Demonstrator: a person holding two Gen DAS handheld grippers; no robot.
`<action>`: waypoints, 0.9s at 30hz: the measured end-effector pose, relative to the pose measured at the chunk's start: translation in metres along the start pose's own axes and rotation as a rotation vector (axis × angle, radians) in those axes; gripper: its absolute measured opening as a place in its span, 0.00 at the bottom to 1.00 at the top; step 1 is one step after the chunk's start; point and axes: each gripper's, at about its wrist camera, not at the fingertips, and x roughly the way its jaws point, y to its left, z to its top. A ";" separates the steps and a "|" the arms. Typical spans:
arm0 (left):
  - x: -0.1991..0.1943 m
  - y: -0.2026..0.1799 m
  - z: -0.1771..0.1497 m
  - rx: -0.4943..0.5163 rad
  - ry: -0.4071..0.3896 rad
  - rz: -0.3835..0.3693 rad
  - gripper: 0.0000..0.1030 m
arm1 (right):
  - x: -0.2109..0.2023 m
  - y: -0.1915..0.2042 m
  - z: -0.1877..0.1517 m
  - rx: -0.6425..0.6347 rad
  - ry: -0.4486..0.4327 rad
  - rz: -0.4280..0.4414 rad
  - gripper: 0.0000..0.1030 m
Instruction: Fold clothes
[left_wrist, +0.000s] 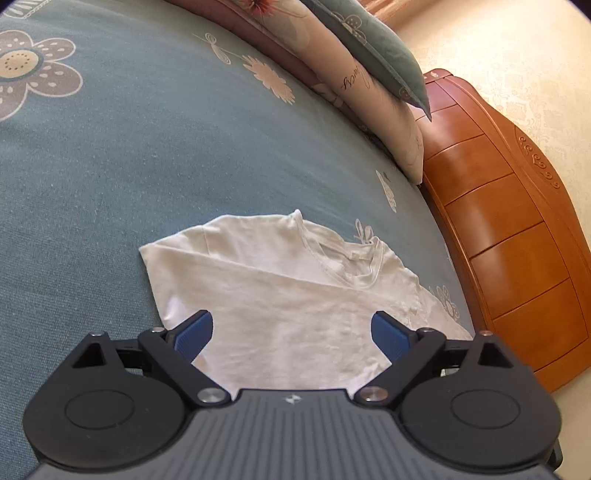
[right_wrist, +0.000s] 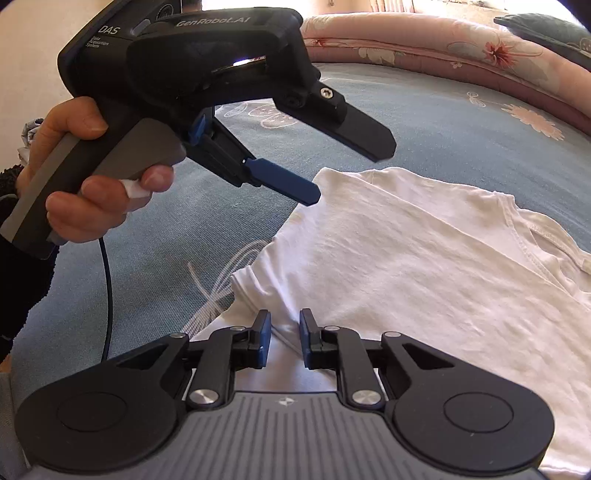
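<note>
The right gripper (right_wrist: 284, 338) has its fingers (right_wrist: 263, 338) narrowly parted with nothing pinched — a small ridge of the white T-shirt (right_wrist: 424, 266) shows in the gap, but the pads do not appear to press on it. The left gripper (left_wrist: 291, 336) hangs released, its blue fingers (left_wrist: 194, 338) spread wide over the cloth and, seen from the right wrist view, held clear above the shirt's far left edge. A hand (right_wrist: 74, 181) grips its handle.

The shirt lies flat on the blue flowered bed (left_wrist: 110, 166), neckline away from both grippers toward the pillows (left_wrist: 369, 74) and the wooden headboard (left_wrist: 517, 240). One side looks already folded inward, leaving a long straight diagonal edge. The shirt's near part sits directly beneath the right fingers; its left border lies just below and ahead of the left ones.

The step in hand seems to be taking hold of the near edge for the next fold. To do it well, I would lower each pair of fingers until the lower pad slides under the fabric, then close on both layers together — catching only the top layer would pull the earlier fold apart. Both grips should sit at matching points along the edge so the cloth lifts evenly, and the lift should stay low to keep the neckline from dragging.
</note>
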 end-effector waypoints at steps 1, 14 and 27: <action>0.005 0.002 0.001 0.000 -0.003 0.032 0.90 | -0.001 0.001 0.000 -0.005 0.001 -0.004 0.19; 0.019 0.026 0.016 -0.057 -0.021 -0.012 0.90 | 0.026 0.046 0.017 -0.170 -0.035 0.031 0.34; 0.001 -0.017 -0.001 0.050 -0.012 -0.027 0.90 | -0.030 0.022 -0.008 -0.104 -0.051 -0.130 0.38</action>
